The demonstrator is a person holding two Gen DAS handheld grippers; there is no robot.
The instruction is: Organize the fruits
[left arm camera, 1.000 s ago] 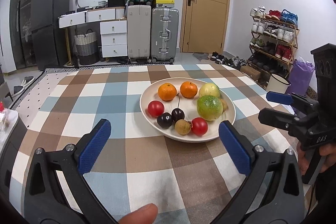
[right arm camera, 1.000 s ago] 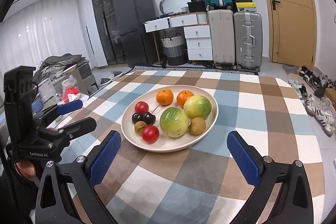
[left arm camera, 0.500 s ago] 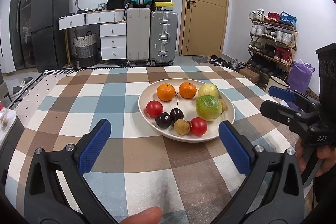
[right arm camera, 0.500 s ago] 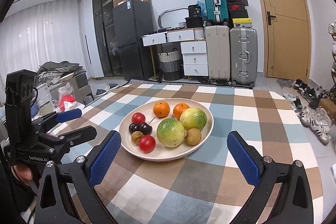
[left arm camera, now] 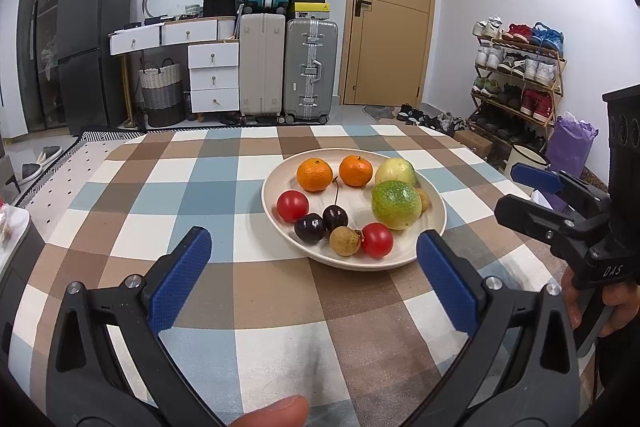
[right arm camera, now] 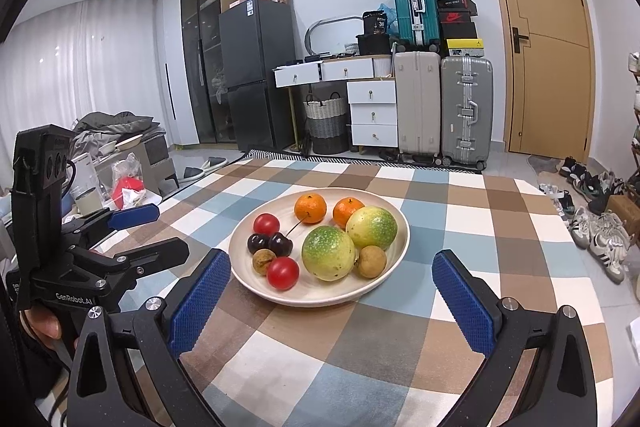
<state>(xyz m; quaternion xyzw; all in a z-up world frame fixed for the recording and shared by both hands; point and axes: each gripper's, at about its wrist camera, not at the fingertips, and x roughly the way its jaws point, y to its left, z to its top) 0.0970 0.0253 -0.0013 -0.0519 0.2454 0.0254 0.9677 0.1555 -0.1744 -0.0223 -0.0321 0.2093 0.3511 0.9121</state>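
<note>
Both my grippers hang back from the plate (left arm camera: pixel 280 183), above the checked cloth on the desk (left arm camera: pixel 168 187). Left gripper (left arm camera: pixel 314 279): fingers spread wide, nothing between them. Right gripper (right arm camera: pixel 332 291): same, wide open, empty.

Fruit all sits on the plate, none on the cloth that I can see: two mandarins (left arm camera: pixel 314 174) at the far side, two green-yellow passion fruits (left arm camera: pixel 396 199) touching each other on the right, two cherry tomatoes (left arm camera: pixel 293 205), a pair of dark cherries (left arm camera: pixel 316 223) w/ one stem up, and two longans (left arm camera: pixel 345 240), one near the front rim, the other tucked behind the big green one.

Change over the last sec: fruit hasn't shifted at all. Only my views did: both cams tilted up a bit and eased back, so the plate sits lower and farther in frame, more ceiling showing on the right side. Fingers' opening unchanged.

Meaning, as I judge it: no fruit handled in this stretch. This layout fits either sorted-onto-plate already, or a mixed plate waiting to be grouped. Can't tell which from here.
</note>
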